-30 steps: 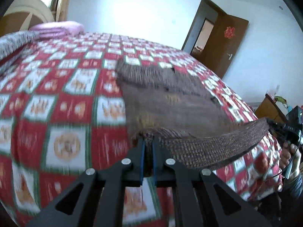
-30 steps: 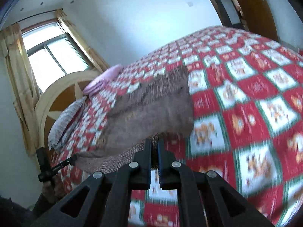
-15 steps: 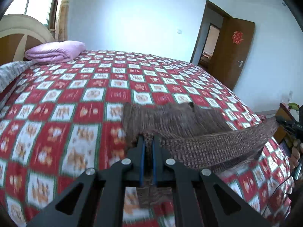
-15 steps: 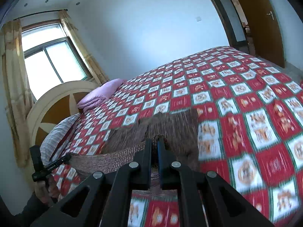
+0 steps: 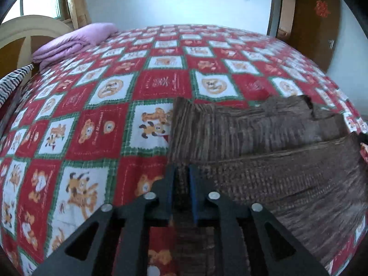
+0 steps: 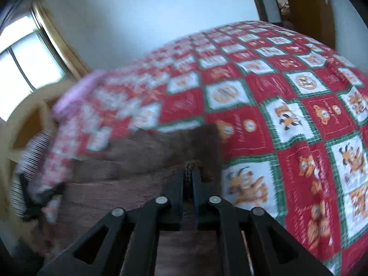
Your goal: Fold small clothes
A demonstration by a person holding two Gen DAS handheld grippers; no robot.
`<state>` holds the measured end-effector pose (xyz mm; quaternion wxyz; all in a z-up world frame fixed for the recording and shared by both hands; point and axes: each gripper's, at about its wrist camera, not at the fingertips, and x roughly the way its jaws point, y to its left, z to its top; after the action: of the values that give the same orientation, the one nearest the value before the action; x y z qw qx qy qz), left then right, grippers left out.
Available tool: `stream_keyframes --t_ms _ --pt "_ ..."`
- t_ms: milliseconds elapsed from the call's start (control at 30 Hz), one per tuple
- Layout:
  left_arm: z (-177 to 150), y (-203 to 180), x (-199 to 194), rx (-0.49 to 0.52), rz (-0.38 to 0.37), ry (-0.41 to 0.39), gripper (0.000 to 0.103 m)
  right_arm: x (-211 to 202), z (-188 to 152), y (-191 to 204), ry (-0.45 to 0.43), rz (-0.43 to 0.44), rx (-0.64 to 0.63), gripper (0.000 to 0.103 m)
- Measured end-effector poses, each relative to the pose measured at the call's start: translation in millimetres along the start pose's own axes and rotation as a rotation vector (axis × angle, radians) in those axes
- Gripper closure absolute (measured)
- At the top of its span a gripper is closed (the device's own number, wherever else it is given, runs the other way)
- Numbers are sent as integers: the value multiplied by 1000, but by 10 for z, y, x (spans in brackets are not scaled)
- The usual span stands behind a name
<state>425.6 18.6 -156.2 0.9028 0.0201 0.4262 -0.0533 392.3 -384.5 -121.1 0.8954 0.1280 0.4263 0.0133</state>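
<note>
Lying across the near part of a bed (image 5: 110, 105) spread with a red, white and green checked cover, a brown knitted garment (image 5: 264, 151) is doubled over, its ribbed edge laid on top of the lower layer. The left tongs (image 5: 182, 179) sit at the garment's left corner; their jaws have just been opening, a clear gap now shows between the blue pads, and the knit lies in that gap, not pressed. The right tongs (image 6: 189, 176) sit at the garment (image 6: 128, 174) near its right corner in a blurred view; their jaws have also just been opening, and a narrow strip of knit stands between them, whether pinched or loose is unclear. A folded purple quilt (image 5: 76, 42) rests by the headboard (image 5: 27, 30).
</note>
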Motion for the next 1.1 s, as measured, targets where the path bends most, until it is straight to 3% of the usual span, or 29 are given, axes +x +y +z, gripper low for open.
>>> stream_keyframes --t_ms 33,67,100,133,200,300,433,500,567,633,700,900,1100 --pt "-63 -9 -99 13 2 -23 64 -13 -42 50 1 -19 -31 35" --pt "-126 -25 -187 45 15 -38 51 -67 -109 118 -3 0 -68 22" --pt "-210 -43 -289 87 41 -57 28 -105 -166 183 -6 12 -108 22" --pt "-286 -56 -356 116 57 -84 21 -121 -231 285 9 0 -175 22" --pt "-382 -100 -420 185 78 -106 21 -91 -395 544 51 -67 -343 22" --pt "-451 -217 -373 283 95 -75 21 43 -580 843 92 -109 -518 22" --pt "-221 -362 -177 361 220 -102 8 240 -503 1101 60 -185 -628 22" --pt "-23 -366 -64 359 289 -124 8 368 -228 1151 53 -197 -598 22" --pt "223 -242 24 280 337 -120 8 477 156 1156 -12 -296 -564 22" --pt "400 -56 14 170 345 -118 8 509 444 1066 -56 -338 -481 22" --pt "421 85 -35 108 315 -107 7 438 596 924 -73 -303 -377 22" --pt "26 290 -179 81 258 -105 5 312 301 497 -36 -253 -311 22" --pt "-69 220 -268 76 109 -137 8 99 41 -85 -14 -70 -78 22"
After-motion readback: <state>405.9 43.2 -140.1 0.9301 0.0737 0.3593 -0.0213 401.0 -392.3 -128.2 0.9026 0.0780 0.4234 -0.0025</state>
